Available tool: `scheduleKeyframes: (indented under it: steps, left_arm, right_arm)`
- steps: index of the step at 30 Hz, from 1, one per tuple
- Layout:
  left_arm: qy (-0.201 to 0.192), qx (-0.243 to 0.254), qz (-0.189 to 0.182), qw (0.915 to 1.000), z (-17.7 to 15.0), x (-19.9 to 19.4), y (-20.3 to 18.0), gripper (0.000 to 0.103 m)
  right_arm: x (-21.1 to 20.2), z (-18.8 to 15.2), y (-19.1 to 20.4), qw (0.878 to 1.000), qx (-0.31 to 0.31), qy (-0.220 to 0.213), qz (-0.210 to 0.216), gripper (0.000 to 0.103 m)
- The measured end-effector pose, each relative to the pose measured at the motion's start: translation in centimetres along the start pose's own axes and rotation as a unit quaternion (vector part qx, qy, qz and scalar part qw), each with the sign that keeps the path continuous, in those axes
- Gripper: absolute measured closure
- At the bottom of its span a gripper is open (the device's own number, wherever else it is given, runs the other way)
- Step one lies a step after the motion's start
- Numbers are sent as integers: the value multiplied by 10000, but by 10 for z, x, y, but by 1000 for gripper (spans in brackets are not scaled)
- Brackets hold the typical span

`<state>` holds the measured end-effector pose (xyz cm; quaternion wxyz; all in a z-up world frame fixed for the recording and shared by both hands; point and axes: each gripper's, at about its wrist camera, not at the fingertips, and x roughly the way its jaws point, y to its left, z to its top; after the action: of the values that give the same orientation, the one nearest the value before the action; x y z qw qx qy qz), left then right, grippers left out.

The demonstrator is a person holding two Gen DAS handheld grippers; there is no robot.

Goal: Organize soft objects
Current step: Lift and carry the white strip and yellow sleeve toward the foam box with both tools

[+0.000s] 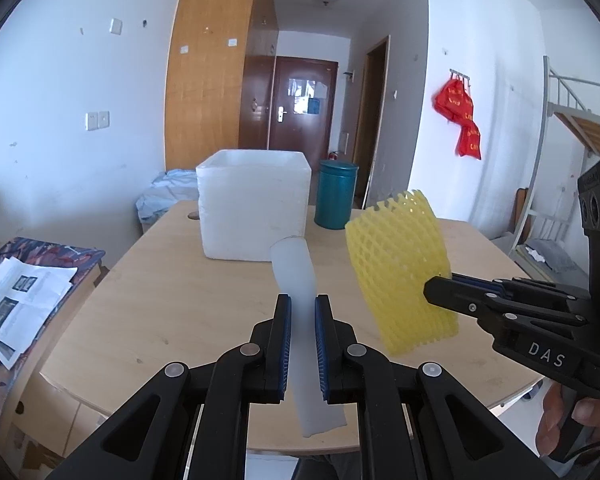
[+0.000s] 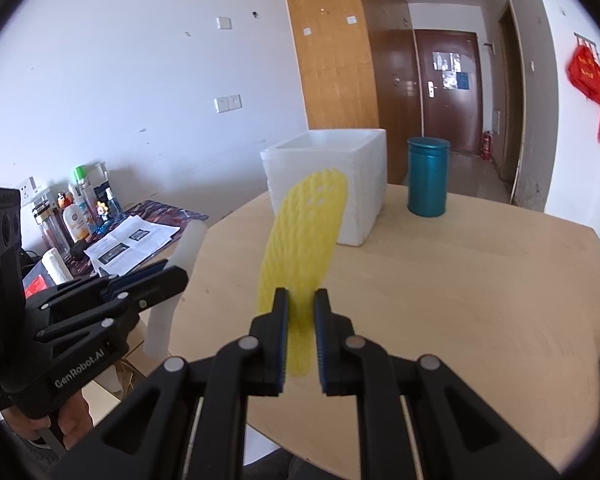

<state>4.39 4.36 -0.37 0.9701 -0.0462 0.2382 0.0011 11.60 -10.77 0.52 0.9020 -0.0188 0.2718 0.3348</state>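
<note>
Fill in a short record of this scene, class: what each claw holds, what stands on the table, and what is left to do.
left claw: shut on white foam tube, held above the table
right claw: shut on yellow foam net, also lifted
table: white foam box, open top; teal canister beside it
left to do: neither soft item is in the box yet

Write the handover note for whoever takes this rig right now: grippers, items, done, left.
Left gripper: shut on the white foam tube, held above the table.
Right gripper: shut on the yellow foam net, also in the air.
White foam box stands open at the table's far side, beside the teal canister.
Done: both soft items picked up.
Left: probably place both in the box.
</note>
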Motion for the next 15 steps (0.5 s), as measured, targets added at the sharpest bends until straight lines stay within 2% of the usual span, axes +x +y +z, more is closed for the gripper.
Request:
scheduleKeyframes:
  steps: [15]
  left_arm:
    - [-158,51,132,9998,27,17,12,90]
  right_arm:
    - [34,29,1,9998,-153,64,88,88]
